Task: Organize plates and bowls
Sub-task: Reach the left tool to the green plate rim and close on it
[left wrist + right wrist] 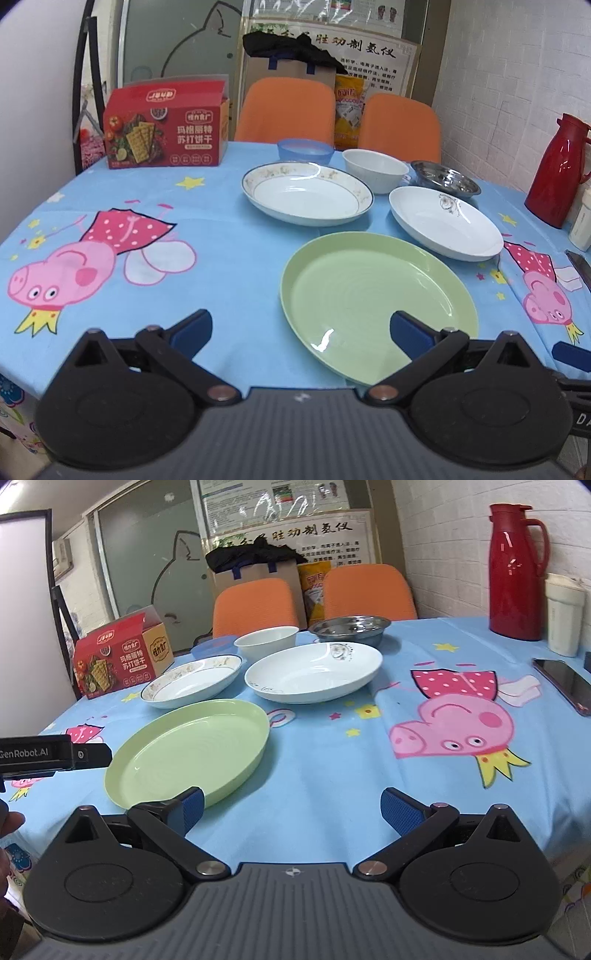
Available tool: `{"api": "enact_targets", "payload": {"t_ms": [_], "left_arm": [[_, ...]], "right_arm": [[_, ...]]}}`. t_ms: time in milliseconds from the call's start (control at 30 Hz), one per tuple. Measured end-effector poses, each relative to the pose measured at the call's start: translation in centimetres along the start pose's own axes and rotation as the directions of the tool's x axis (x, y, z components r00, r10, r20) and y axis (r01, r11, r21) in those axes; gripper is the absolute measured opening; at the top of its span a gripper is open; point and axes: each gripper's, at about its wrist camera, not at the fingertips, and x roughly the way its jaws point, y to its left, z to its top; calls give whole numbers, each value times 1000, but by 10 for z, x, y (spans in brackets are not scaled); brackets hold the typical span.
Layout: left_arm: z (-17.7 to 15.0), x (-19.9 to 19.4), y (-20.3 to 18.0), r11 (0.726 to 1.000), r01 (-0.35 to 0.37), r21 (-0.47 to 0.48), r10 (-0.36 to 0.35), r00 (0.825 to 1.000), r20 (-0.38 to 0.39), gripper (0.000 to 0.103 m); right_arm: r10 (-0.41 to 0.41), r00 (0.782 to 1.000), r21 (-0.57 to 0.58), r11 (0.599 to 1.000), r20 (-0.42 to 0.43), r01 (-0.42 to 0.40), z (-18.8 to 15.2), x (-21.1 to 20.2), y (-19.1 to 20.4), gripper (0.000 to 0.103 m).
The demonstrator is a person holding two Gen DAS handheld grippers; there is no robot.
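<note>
Tools wide, empty: left tool (pixel 301 334) over green plate (pixel 376 306) rim; right tool (pixel 291 812) beside it.

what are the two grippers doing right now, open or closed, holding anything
Left gripper: open, holding nothing, its right finger over the near edge of the green plate.
Right gripper: open, holding nothing, above the tablecloth.

green plate (pixel 376 302), red flask (pixel 515 572), cartoon-pig tablecloth (pixel 369 775)
</note>
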Motion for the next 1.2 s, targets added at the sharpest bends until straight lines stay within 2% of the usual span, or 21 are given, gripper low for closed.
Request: {"api": "enact_targets", "payload": {"t_ms": [200,367,533,600,733,800,933,1033,1100,1200], "left_arm": [[21,30,14,999,48,-8,-49,996,-73,101],[33,53,17,996,94,5,-93,988,-123,99],[36,68,16,993,113,30,-107,982,-158,94],[38,74,15,993,119,26,-112,978,-178,88],[38,83,13,991,135,22,-128,971,-202,85],[39,85,9,993,114,41,-104,975,-197,84],[38,85,7,992,107,64,-92,976,-197,84],[36,86,2,990,95,106,-72,977,-198,84],[35,84,2,990,75,120,-51,980,-192,77],[34,82,4,989,79,125,-55,981,-184,69]], "right_arm": [[36,997,-72,997,-61,-41,30,43,18,103],[57,990,-141,987,-128,-75,39,73,33,103],[59,982,-169,981,-180,-90,38,91,40,103],[62,979,-175,980,-192,-96,38,95,42,103],[47,981,-194,977,-189,-84,39,98,46,103],[48,983,-196,977,-180,-84,38,98,44,103],[66,991,-206,974,-114,-89,29,94,39,103],[34,989,-190,980,-147,-62,37,99,46,103],[66,986,-204,974,-152,-96,37,101,55,103],[79,989,-216,971,-122,-104,32,98,58,103]]}}
